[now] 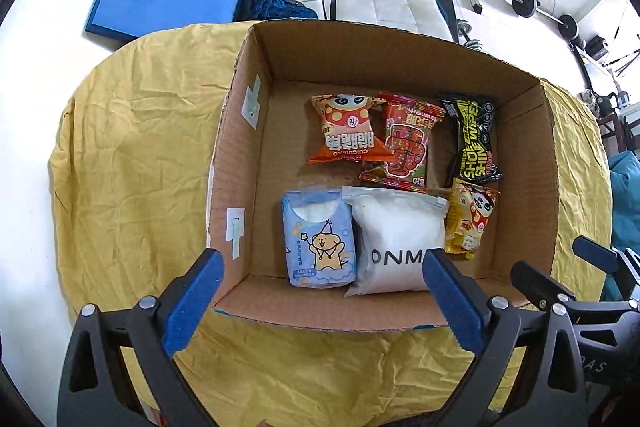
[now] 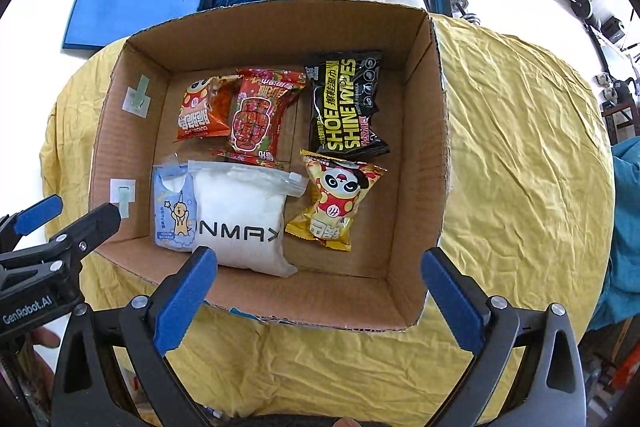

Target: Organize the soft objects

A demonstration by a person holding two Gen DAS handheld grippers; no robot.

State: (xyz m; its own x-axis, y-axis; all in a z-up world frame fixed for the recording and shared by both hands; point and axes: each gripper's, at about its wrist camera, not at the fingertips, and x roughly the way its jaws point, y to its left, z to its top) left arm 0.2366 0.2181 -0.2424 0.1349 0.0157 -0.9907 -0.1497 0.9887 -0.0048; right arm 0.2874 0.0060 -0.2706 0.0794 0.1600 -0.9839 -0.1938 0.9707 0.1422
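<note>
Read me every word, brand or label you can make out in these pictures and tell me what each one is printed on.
"SHOE SHINE WIPES": black wipes pack.
"NMAX", first letters hidden: white pouch.
"CUICUIKO": orange snack bag; the larger characters above it are not Latin.
"GenRobot.AI": body of the left gripper.
Red snack bag, yellow snack bag, blue tissue pack: non-Latin print, too small to read.

I see a brown cardboard box (image 2: 424, 155) on a wrinkly yellow cloth (image 2: 520, 155). Inside, at 12 o'clock, lie an orange snack bag (image 2: 200, 115) with red dots, a red snack bag (image 2: 260, 119) and a black wipes pack (image 2: 346, 103) with yellow letters. At 6 o'clock lie a light blue pack (image 2: 174, 211) with a yellow bear, a white pouch (image 2: 244, 219) with black letters and a yellow panda bag (image 2: 336, 203).
</note>
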